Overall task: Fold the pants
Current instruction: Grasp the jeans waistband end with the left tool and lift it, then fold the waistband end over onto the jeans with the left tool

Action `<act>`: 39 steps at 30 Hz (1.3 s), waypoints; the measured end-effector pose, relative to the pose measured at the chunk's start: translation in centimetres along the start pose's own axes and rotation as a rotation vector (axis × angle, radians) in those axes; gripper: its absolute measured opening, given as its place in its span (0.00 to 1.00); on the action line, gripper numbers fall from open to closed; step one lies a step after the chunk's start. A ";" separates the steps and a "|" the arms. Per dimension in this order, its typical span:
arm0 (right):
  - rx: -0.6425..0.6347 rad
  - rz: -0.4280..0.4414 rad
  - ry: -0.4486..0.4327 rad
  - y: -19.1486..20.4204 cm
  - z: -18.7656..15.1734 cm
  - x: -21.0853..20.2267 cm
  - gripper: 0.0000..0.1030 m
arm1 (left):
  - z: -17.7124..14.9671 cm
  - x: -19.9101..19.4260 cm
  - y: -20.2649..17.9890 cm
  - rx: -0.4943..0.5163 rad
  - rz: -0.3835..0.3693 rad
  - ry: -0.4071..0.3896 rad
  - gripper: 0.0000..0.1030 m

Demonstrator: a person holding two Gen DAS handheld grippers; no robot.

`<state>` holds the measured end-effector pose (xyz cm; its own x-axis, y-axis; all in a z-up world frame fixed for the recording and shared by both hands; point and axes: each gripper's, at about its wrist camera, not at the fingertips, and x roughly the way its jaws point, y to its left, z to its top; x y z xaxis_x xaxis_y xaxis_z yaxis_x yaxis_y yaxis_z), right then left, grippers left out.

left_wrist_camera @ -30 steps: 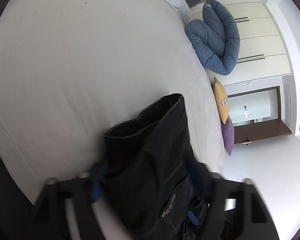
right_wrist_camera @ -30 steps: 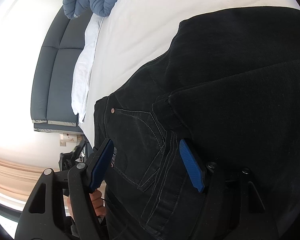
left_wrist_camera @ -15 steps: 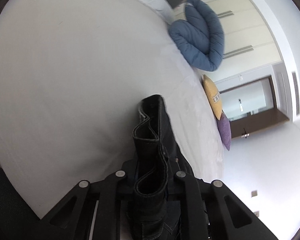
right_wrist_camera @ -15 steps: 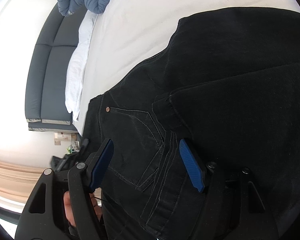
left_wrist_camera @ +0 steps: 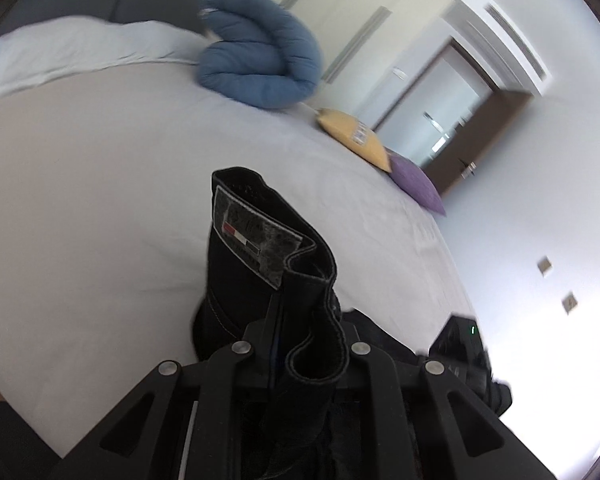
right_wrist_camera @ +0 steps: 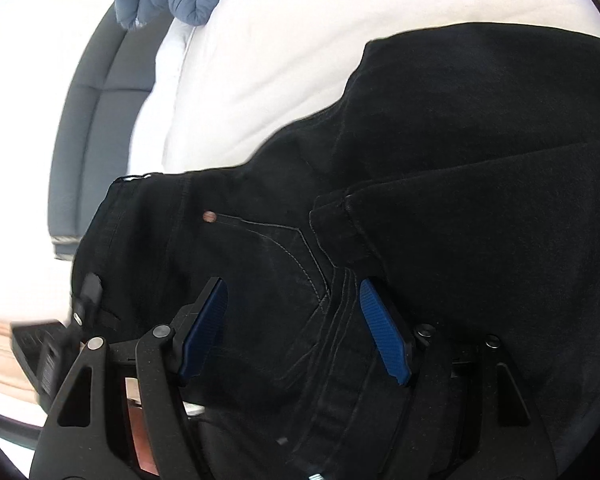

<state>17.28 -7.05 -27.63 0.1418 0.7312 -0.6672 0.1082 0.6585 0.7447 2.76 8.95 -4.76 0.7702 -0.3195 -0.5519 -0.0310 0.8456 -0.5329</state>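
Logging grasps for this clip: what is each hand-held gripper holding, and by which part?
The left hand-held gripper is shut on the black pants at the bunched waistband, beside the brand patch. The right hand-held gripper is open over the pants, holding nothing.

left gripper point(left_wrist_camera: 300, 354) jaws clamped, right gripper point(right_wrist_camera: 296, 328) jaws apart
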 end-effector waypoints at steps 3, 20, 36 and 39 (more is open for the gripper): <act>-0.003 0.078 -0.061 0.5 0.5 -3.9 0.66 | -1.6 1.4 -4.2 0.120 -0.017 0.042 0.16; -0.158 0.102 -0.040 -2.0 -2.5 -9.6 0.25 | -12.3 5.8 -15.7 0.687 0.081 0.181 0.16; -0.089 0.002 -0.196 -12.4 -5.5 -17.8 0.11 | -18.0 9.7 -24.1 0.937 -0.011 0.268 0.16; -0.083 -0.001 -0.207 -13.3 -5.2 -18.2 0.11 | -18.0 11.0 -24.5 0.948 -0.009 0.282 0.16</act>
<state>8.11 -28.18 -25.51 0.3418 0.6841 -0.6443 0.0282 0.6778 0.7347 0.60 -22.96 -9.32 0.5843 -0.3135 -0.7486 0.5916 0.7959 0.1285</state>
